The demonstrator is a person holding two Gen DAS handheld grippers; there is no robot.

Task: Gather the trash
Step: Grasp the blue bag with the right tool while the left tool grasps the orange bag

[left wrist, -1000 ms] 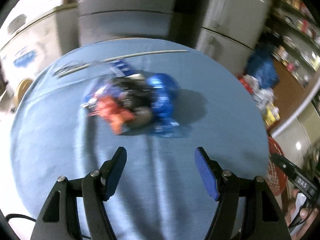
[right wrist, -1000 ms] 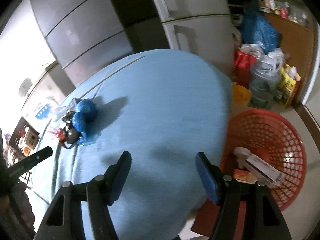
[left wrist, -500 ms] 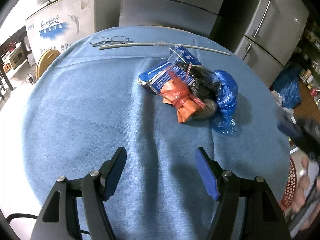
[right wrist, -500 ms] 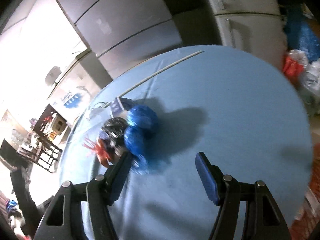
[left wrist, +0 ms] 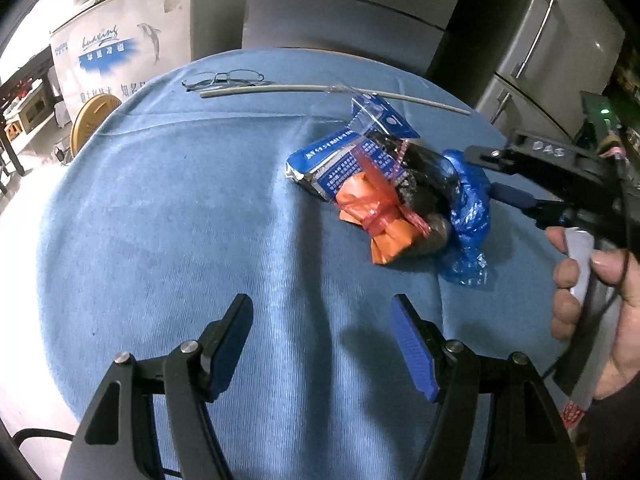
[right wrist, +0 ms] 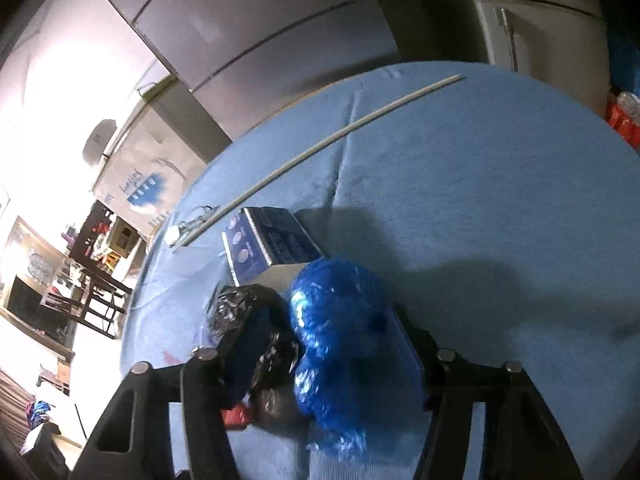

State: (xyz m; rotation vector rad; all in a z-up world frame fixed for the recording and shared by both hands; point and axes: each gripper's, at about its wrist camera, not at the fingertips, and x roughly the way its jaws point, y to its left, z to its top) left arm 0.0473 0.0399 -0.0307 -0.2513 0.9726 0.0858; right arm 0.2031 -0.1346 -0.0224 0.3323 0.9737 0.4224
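Nearest to you, your left tongs [left wrist: 322, 344] hung over bare blue cloth of the desk [left wrist: 168, 216], their blue pads well apart and nothing between them. Beyond them, right of centre on the cloth, lay the trash pile [left wrist: 384, 196]: an orange wrapper [left wrist: 376, 220] at the near side, a crumpled black bag [left wrist: 426, 178] behind it, a blue-and-white packet [left wrist: 340, 158] with a clear plastic flap to the left, and a crumpled blue plastic bag [left wrist: 468, 216] on the right flank, all touching one another. Your right tongs [left wrist: 494, 174] reached in from the right edge at the blue bag, held by your right hand [left wrist: 588, 292] on the grip. In the right wrist view those tongs [right wrist: 316, 344] straddled the pile, the blue plastic bag [right wrist: 336, 328] and the black bag [right wrist: 256, 332] both lying between the fingers; the jaws were closing, and whether the pads already pressed on the plastic could not be told, as the bags hid them. Farther back on the desk [right wrist: 500, 200] lay a long pale rod [left wrist: 332, 90], running across the cloth, and just beyond its left end a pair of spectacles [left wrist: 222, 79]. Past the desk's far edge stood a white chest freezer [left wrist: 120, 48] with blue lettering, and grey refrigerator doors [left wrist: 352, 12] beside it.
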